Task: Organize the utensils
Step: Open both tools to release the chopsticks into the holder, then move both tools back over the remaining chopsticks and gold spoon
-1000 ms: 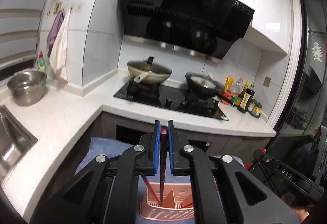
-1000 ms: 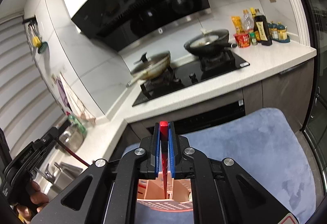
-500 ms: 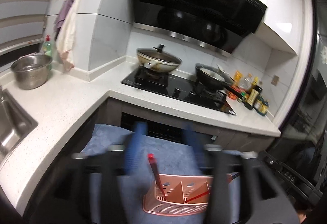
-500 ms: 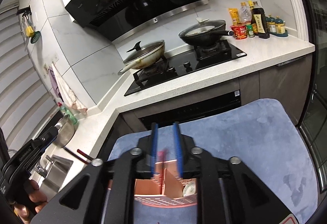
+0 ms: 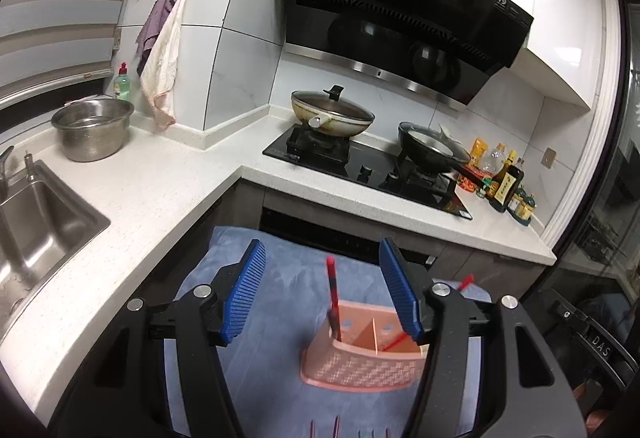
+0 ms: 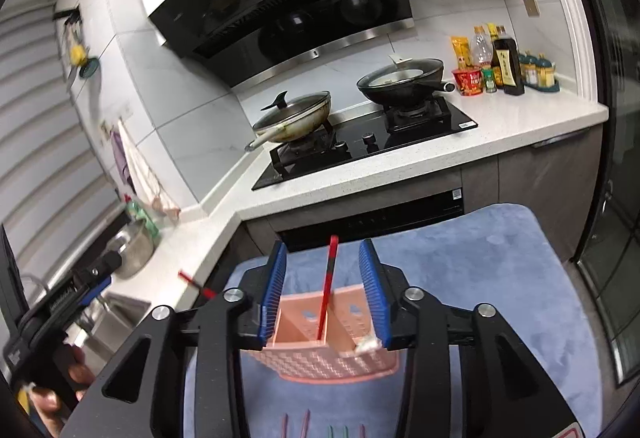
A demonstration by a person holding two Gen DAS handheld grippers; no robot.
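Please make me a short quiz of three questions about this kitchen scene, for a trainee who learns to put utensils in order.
1. True or false: the right gripper is shut on the red chopstick.
2. What does the pink basket stand on? A) the white counter B) the blue mat C) the sink
3. How many pans stand on the stove?

Key:
1. False. Its jaws are open, and the chopstick stands in the basket on its own.
2. B.
3. Two.
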